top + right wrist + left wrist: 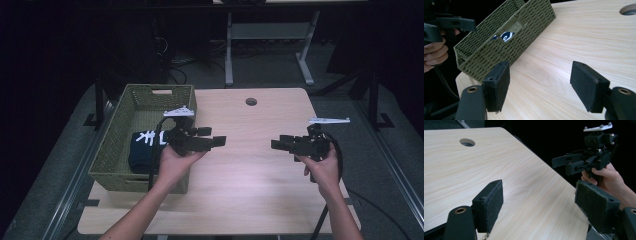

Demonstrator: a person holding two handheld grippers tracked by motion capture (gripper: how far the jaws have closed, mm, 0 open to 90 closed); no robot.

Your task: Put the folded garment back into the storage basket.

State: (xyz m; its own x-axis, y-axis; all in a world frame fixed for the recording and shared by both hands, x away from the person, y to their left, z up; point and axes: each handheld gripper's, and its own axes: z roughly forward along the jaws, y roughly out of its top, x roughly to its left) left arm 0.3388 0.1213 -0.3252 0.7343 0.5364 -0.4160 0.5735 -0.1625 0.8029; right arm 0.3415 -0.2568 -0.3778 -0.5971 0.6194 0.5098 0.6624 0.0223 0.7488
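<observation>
Tongs on my left gripper (216,142) and right gripper (276,144) both stand apart, holding nothing, facing each other above the bare wooden table (250,170). I see the dark folded cloth (145,147) lying inside the green woven basket (150,95) at the table's left edge.

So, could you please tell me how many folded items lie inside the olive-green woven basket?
1: a dark navy folded cloth with white markings at the olive-green woven basket's near end; more may be hidden.
</observation>
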